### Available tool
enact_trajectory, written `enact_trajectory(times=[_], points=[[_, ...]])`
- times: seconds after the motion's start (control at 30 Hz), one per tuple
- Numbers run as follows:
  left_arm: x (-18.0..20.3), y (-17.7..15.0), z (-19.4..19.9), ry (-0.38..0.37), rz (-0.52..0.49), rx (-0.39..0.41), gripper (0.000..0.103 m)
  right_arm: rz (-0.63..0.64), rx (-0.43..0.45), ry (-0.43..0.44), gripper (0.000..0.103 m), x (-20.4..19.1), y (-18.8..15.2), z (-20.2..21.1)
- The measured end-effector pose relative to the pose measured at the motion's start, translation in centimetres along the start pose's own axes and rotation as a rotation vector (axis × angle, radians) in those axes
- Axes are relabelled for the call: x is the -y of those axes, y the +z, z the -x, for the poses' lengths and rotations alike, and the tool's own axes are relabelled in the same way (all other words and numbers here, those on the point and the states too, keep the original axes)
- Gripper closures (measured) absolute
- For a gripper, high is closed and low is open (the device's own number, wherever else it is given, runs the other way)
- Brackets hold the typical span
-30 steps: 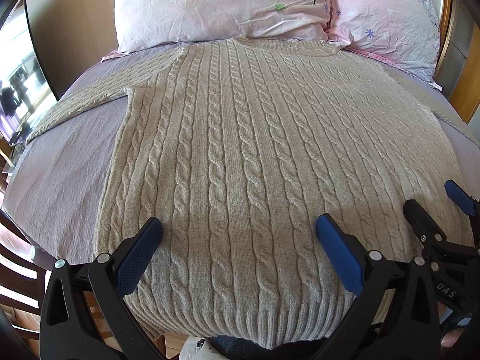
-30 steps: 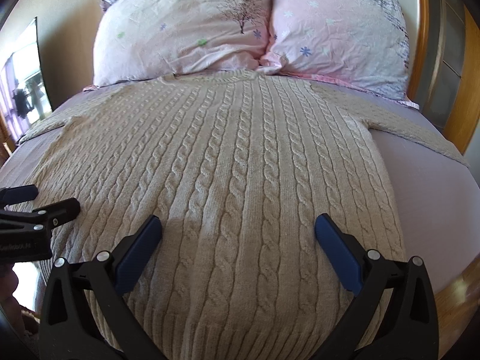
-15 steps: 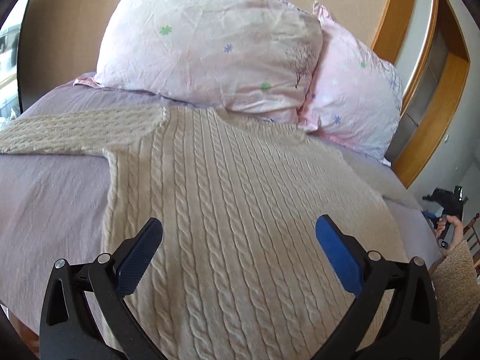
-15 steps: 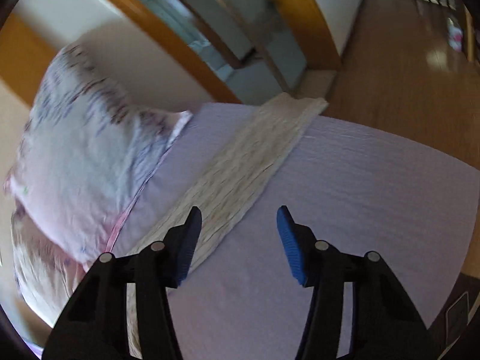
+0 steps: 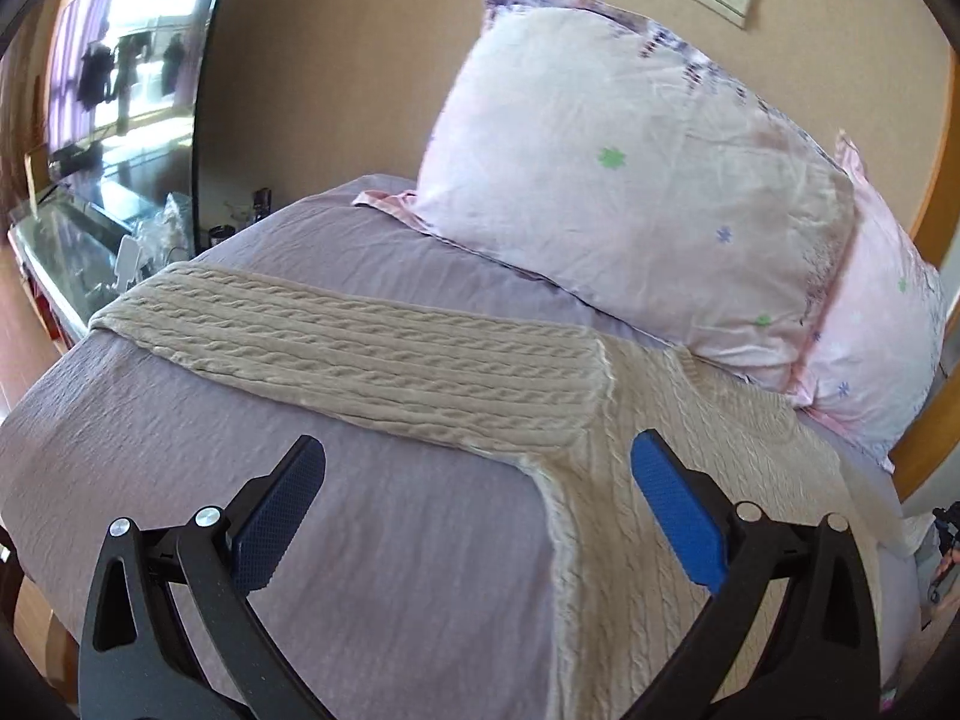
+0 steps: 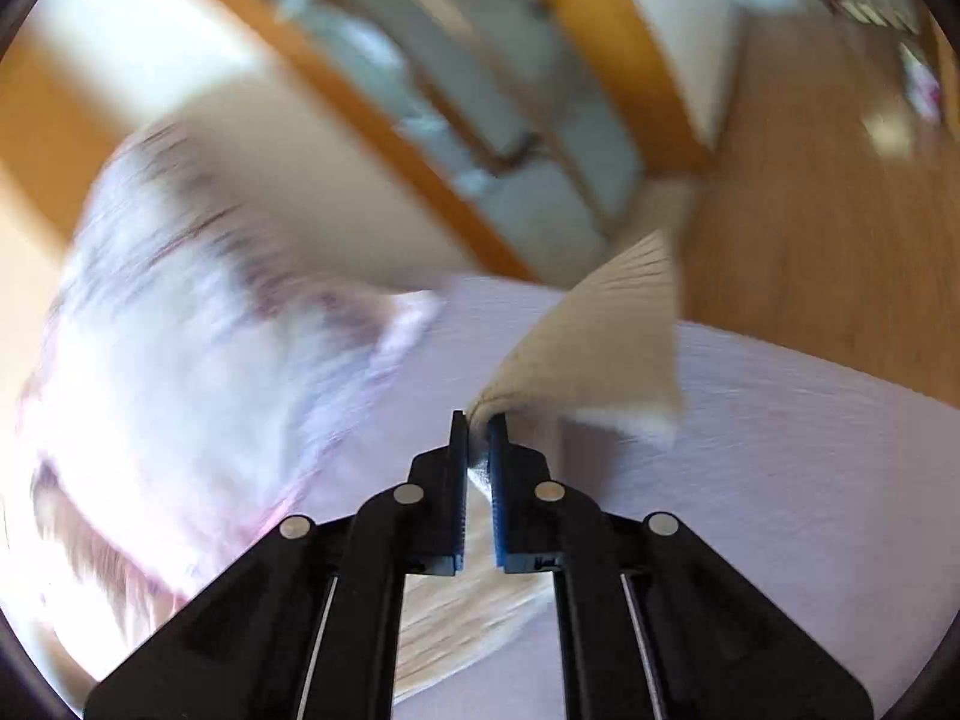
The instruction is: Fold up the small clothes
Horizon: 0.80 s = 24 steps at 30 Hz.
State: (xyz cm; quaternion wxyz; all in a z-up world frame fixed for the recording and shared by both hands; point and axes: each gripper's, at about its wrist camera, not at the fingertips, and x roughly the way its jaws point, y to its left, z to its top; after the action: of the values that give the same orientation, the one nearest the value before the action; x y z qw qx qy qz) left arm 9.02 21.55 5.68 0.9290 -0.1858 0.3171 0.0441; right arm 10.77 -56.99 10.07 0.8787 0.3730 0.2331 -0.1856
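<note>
Lilac bed carrying 2 pillows and a beige cable-knit sweater, sleeve outstretched. Left gripper: wide open, empty, above the armpit. Right gripper: clamped on the other sleeve, lifted.

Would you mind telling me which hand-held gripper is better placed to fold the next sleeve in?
Right. The right hand-held gripper is already shut on a sleeve, lifting it off the bed. The left hand-held gripper is open above the other sleeve.
</note>
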Motion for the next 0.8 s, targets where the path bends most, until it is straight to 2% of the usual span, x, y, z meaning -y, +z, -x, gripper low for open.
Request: enact_trajectory(times=[0.13, 0.23, 0.3, 0.37, 0.4, 0.47, 0.53, 0.6, 0.63, 0.7, 0.8], points=[[-3.2, 1.2, -0.5, 0.020, 0.116, -0.008, 0.001, 0.276, -0.106, 0.283, 0.097, -14.7, -7.1, 0.9], [-4.2, 1.7, -0.6, 0.068, 0.149, 0.012, 0.001, 0.440, -0.278, 0.461, 0.097, -23.8, -15.7, -0.4], [-4.7, 1.9, -0.7, 0.090, 0.161, 0.011, 0.001, 0.583, -0.457, 0.499, 0.095, -28.5, -23.1, -2.1], [-5.5, 2.0, -1.0, 0.115, 0.188, 0.000, 0.003, 0.708, -0.627, 0.516, 0.081, -31.0, -29.4, -2.7], [-6.1, 2.1, -1.2, 0.125, 0.205, -0.007, 0.005, 0.743, -0.665, 0.528, 0.073, -31.4, -31.1, -2.6], [-7.7, 2.3, -1.9, 0.143, 0.257, -0.026, 0.009, 0.764, -0.619, 0.547, 0.043, -31.0, -31.5, -1.3], [-9.7, 2.6, -2.8, 0.165, 0.328, -0.046, 0.023, 0.763, -0.517, 0.527, 0.026, -30.4, -29.8, -0.2], [-12.0, 2.9, -3.8, 0.180, 0.419, -0.066, 0.031, 0.728, -0.459, 0.507, 0.022, -29.6, -27.6, 0.8], [-13.0, 3.1, -4.0, 0.171, 0.459, -0.047, 0.034, 0.703, -0.449, 0.498, 0.021, -28.9, -26.6, 0.9], [-14.7, 3.8, -4.2, 0.190, 0.518, -0.029, 0.037, 0.653, -0.438, 0.474, 0.019, -27.2, -24.3, 1.0], [-17.2, 4.7, -4.5, 0.166, 0.623, -0.012, 0.040, 0.567, -0.431, 0.461, 0.019, -24.5, -21.8, 1.5]])
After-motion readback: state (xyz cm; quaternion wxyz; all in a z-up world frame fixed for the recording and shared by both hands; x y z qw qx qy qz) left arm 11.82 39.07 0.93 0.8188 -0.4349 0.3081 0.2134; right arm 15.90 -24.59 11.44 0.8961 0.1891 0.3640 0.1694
